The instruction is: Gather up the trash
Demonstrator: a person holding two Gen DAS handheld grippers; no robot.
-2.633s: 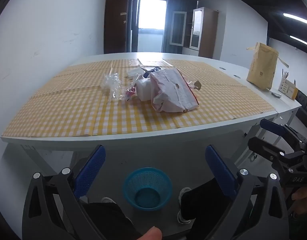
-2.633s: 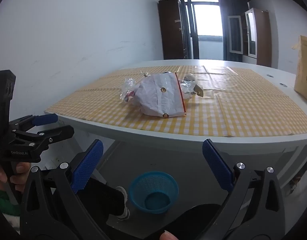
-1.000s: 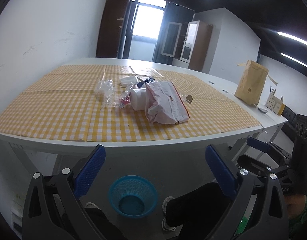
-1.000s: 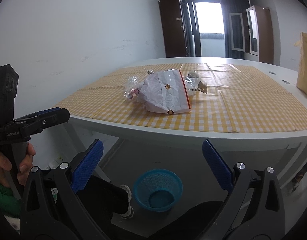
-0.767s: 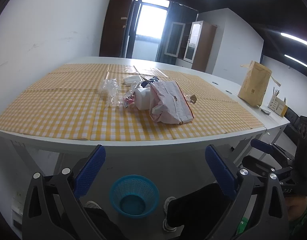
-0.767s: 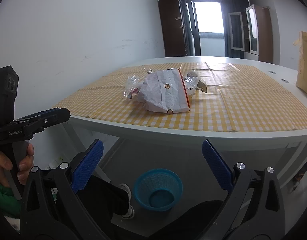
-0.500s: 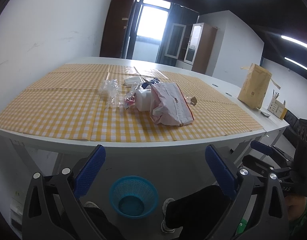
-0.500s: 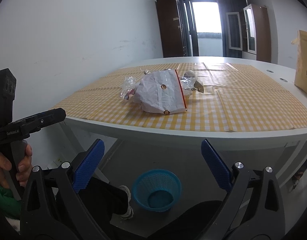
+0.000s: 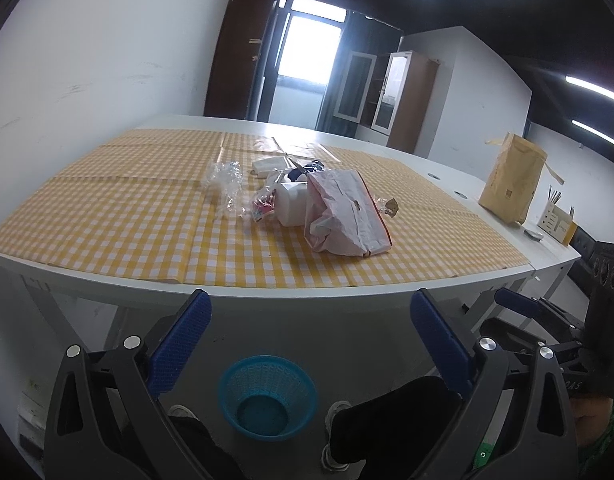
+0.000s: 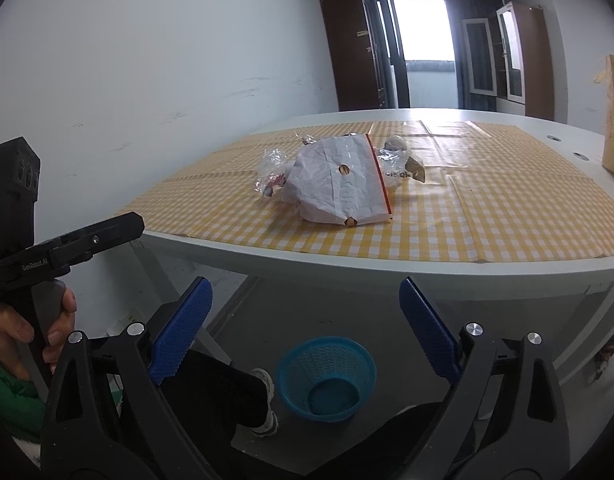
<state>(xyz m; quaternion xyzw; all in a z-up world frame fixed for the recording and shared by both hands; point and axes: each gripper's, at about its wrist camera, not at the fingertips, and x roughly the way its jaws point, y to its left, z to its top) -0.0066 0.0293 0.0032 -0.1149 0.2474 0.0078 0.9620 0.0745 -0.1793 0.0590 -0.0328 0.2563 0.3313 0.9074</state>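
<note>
A pile of trash lies mid-table on the yellow checked cloth: a crumpled white bag with a red strip (image 9: 343, 216) (image 10: 339, 184), a white box (image 9: 293, 204), clear plastic wrap (image 9: 227, 178) (image 10: 272, 162) and small wrappers (image 9: 387, 206) (image 10: 401, 168). A blue mesh bin (image 9: 267, 394) (image 10: 327, 376) stands on the floor under the table's near edge. My left gripper (image 9: 311, 344) is open and empty, held below the table edge. My right gripper (image 10: 305, 328) is open too, nothing between its fingers, also short of the table.
A brown paper bag (image 9: 511, 182) and a small box of sticks (image 9: 555, 222) stand at the table's right end. The person's dark-trousered legs and shoes (image 10: 267, 404) are beside the bin. White wall on the left, cabinets and a bright doorway behind the table (image 9: 107, 292).
Both grippers have risen slightly and drifted; the view of the table top is a little flatter. The trash and bin have not moved. Both stay open.
</note>
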